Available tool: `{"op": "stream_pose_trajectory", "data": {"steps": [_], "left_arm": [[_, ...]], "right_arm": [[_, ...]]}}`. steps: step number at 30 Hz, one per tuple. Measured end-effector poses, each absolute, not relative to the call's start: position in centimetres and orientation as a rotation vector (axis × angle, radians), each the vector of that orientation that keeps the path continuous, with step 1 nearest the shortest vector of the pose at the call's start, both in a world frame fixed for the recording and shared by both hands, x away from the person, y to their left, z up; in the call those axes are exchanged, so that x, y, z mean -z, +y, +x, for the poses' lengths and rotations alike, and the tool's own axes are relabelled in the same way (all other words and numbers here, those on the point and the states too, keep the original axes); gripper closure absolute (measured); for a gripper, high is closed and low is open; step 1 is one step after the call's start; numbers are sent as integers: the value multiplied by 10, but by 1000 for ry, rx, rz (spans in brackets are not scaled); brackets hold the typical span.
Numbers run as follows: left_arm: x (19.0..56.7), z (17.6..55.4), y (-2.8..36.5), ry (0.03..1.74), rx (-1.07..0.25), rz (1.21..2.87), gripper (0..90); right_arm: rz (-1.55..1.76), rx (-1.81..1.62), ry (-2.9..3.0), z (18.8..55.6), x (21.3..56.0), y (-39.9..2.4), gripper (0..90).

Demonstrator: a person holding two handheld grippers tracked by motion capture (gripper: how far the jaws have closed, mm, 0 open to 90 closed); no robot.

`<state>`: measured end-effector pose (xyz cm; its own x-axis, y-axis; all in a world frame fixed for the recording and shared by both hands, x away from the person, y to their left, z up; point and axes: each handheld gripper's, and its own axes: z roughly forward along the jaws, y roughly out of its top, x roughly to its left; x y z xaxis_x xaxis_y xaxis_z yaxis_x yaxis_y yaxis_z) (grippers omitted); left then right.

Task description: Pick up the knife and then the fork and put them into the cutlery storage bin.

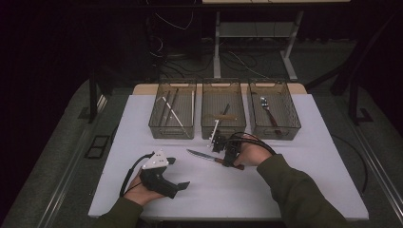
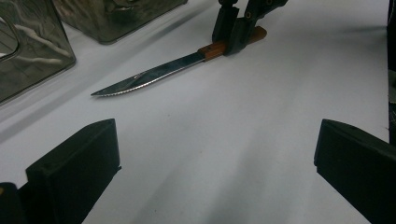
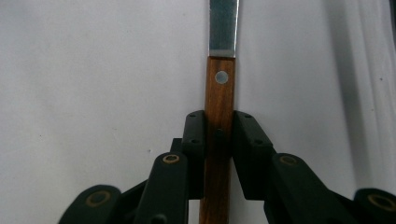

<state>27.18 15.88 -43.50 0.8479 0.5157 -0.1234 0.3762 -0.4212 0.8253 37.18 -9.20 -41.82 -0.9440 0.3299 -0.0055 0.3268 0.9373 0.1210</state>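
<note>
A serrated knife (image 1: 205,156) with a brown wooden handle lies on the white table top (image 1: 285,190), its blade pointing left. My right gripper (image 1: 229,160) comes down on the handle, and in the right gripper view its pads press both sides of the knife (image 3: 219,88) handle, so the right gripper (image 3: 219,128) is shut on it. The left gripper view has the knife (image 2: 154,74) lying flat with the right gripper (image 2: 232,44) on its handle end. My left gripper (image 1: 177,172) rests near the table's front left, open, with nothing between the jaws of the left gripper (image 2: 215,158).
Three see-through bins stand in a row at the back. The left bin (image 1: 172,130) holds thin sticks, the middle bin (image 1: 223,133) a wooden-handled utensil, the right bin (image 1: 275,134) metal cutlery. Cables trail on the floor beyond the table.
</note>
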Motion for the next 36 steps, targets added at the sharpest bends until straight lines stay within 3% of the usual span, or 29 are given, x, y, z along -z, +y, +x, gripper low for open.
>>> {"op": "stream_pose_trajectory", "data": {"steps": [36], "left_arm": [[436,273,159,651,-181,2062,0]], "right_arm": [[815,-1034,2905,362,397,-186,763]]}}
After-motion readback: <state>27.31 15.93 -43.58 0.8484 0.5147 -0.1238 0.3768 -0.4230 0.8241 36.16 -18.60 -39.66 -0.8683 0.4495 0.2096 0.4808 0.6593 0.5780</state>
